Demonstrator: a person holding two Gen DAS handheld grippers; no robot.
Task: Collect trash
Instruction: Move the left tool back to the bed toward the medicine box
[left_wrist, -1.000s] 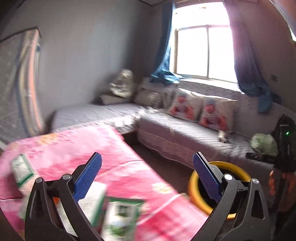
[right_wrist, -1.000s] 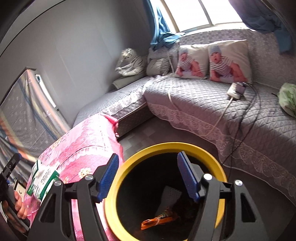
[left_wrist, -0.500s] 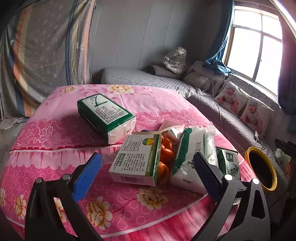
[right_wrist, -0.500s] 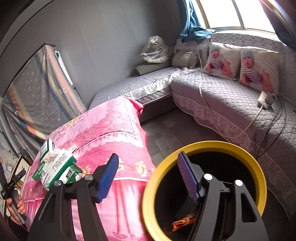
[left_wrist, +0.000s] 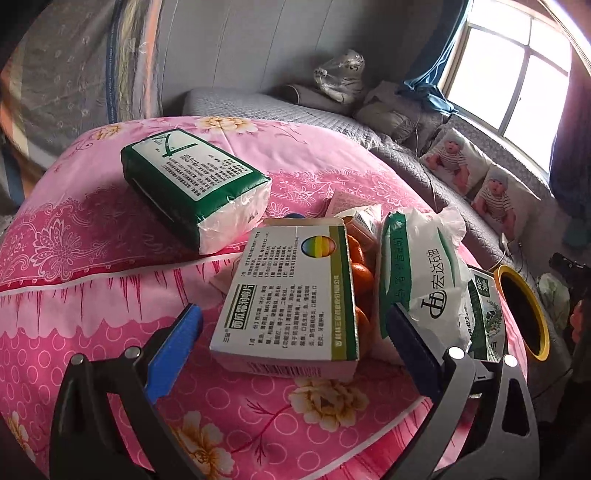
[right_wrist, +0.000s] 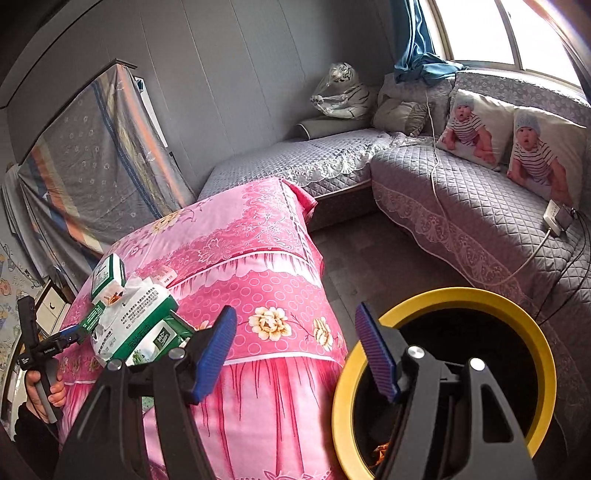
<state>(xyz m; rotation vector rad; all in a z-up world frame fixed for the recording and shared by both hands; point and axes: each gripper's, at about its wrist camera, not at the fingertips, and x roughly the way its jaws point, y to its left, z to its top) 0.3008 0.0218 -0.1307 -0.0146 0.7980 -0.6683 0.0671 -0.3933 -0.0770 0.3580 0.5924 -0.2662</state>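
Observation:
In the left wrist view my left gripper (left_wrist: 293, 345) is open and empty, low over the pink table (left_wrist: 92, 280). Just ahead of it lies a white and green medicine box (left_wrist: 291, 299). Beside the box lie orange fruit (left_wrist: 360, 273), a white and green plastic bag (left_wrist: 424, 273), a green carton (left_wrist: 485, 314) and a green tissue pack (left_wrist: 195, 192). In the right wrist view my right gripper (right_wrist: 295, 349) is open and empty beside the yellow-rimmed black bin (right_wrist: 532, 332), which holds orange trash (right_wrist: 380, 452). The left gripper (right_wrist: 77, 334) also shows there.
A grey quilted corner sofa (right_wrist: 461, 195) with two baby-print pillows (right_wrist: 476, 129) runs under the window. A charger and cable (right_wrist: 557, 218) lie on it. The bin (left_wrist: 521, 302) stands on the floor right of the table. A draped cloth (right_wrist: 96, 155) stands against the wall.
My left gripper swung left and down from facing the sofa, now over the table's items and closer to the medicine box. My right gripper drew back and left from over the bin.

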